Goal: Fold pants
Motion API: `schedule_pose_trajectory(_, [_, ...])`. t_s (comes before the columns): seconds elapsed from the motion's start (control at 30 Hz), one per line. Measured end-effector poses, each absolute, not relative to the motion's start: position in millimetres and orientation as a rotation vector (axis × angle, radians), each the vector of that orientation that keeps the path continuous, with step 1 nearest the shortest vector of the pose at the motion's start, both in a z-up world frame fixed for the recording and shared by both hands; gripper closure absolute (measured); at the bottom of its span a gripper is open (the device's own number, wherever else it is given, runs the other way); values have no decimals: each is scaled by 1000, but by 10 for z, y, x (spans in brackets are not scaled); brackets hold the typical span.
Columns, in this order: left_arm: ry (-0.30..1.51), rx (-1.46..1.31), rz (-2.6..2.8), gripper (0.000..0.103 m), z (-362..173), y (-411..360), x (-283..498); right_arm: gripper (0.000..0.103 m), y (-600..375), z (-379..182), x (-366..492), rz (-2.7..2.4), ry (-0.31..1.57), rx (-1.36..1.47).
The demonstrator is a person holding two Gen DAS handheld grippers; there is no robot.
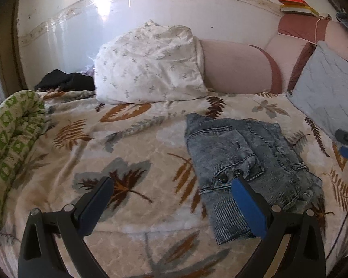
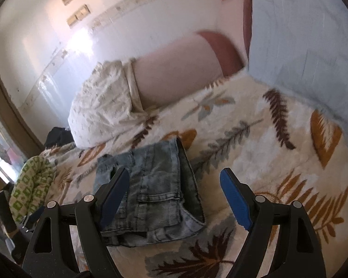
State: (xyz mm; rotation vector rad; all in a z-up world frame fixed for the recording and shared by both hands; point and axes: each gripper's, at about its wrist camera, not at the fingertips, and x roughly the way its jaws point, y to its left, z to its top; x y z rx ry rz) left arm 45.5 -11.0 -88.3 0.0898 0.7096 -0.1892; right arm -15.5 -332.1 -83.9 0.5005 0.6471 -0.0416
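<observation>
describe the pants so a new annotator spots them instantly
Start at the bed, covered by a cream blanket printed with brown and grey leaves. The pants lie on it in a compact folded bundle, in front of the white patterned pillow and between the two open claws. They are the only faded blue denim item, with stitched pockets and dark buttons; the other fabrics are printed, pale or black.

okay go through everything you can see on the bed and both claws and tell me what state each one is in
left claw: open, holding nothing
right claw: open, holding nothing
jeans: folded into a compact bundle, lying on the blanket
leaf-print blanket: spread over the bed, slightly wrinkled
white pillow: leaning against the wall
grey-blue cushion: propped upright
green patterned cloth: bunched up
dark garment: crumpled
</observation>
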Motion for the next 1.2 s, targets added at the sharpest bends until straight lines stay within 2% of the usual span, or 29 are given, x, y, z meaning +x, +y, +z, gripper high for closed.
schedule_pose_trajectory(0.27, [748,50,-273,0,-976,-241,589,22,-3715,-1219,96,-11,801,658])
schedule_pose_trajectory(0.53, [782,7,-355,0,-1074,-326,762,22,-3838,-1468,368,80,876,835])
schedule_pose_trajectory(1.2, [897,-113,-551,0,-1303,-487,1111,22,-3725,-1782,838,171,1009,854])
